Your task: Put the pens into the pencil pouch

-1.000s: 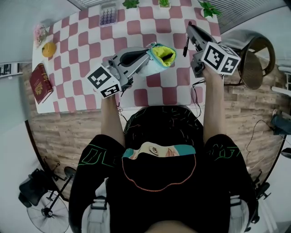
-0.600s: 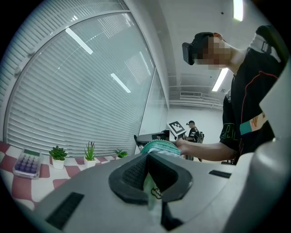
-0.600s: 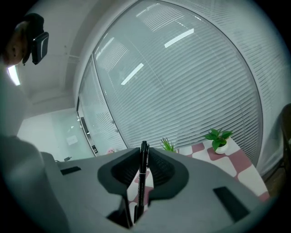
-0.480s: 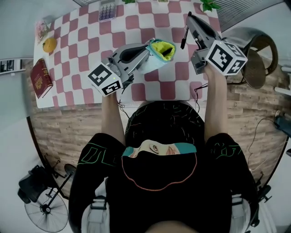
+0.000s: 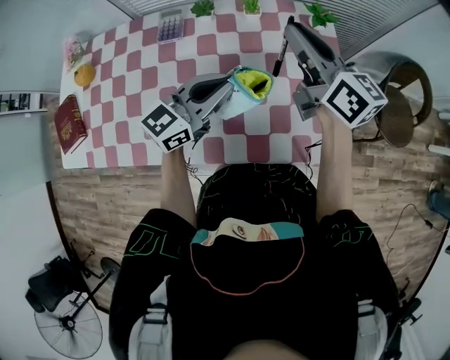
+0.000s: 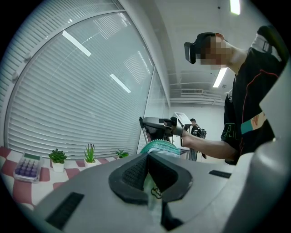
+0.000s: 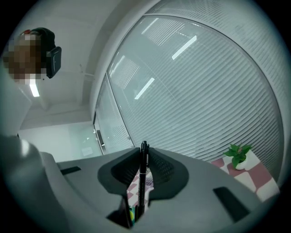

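Gaping upward, the pencil pouch (image 5: 251,83) is held above the checkered table (image 5: 133,84), with its yellow lining exposed. What lies inside cannot be made out, because the opening is in shadow. Its rear end is covered by the left gripper (image 5: 226,93), whose jaws are pressed together on the pale fabric. In the left gripper view only a thin strip of cloth is seen between them.

Near the pouch on its right, and apart from it, a black pen (image 5: 278,58) is clamped nearly upright in the right gripper (image 5: 288,29). The jaws are closed partway on the barrel. In the right gripper view the pen's lower end is hidden behind the gripper's body.

Farther out, a calculator (image 5: 169,28) is seen, and small potted plants (image 5: 202,7) are cut off by the top edge. A red book (image 5: 70,121) and an orange fruit (image 5: 85,74) are placed at the table's left side.
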Available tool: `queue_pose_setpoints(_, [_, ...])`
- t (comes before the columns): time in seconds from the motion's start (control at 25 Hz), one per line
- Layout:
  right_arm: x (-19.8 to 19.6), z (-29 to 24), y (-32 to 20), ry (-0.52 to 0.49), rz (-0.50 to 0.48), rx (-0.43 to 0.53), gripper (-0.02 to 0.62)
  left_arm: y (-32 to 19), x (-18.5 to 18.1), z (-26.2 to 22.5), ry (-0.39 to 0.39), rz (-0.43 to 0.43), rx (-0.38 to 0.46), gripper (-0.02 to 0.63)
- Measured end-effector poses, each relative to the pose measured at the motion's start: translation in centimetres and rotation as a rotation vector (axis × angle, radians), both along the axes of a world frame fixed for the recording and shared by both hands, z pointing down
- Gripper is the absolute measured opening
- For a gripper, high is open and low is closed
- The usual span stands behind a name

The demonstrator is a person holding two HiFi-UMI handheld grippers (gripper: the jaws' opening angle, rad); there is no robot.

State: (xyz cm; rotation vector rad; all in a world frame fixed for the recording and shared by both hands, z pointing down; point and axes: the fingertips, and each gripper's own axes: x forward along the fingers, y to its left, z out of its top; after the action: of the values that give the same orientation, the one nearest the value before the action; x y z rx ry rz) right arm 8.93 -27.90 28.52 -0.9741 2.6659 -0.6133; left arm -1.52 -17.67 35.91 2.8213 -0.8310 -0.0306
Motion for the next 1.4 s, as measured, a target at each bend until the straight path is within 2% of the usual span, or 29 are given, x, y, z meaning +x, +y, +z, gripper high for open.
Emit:
queue_pose_setpoints(0.56, [-2.8, -3.1, 1.7, -0.086, -0.113, 0.061, 0.064, -0.8, -0.4, -0.4, -0.015, -0.024, 0.014, 0.002])
queue_pose_setpoints(0.8, [-4.5, -2.4, 2.4, -0.071, -0.166, 0.064, 0.064, -1.0, 0.0, -0.9, 0.007, -0.031, 0.022, 0.002])
queue_pose_setpoints(1.4, [-5.6, -1.2, 4.8, -0.029, -0.271, 0.103, 0.066, -1.2, 0.0, -1.9, 0.059, -0.071, 0.041, 0.000])
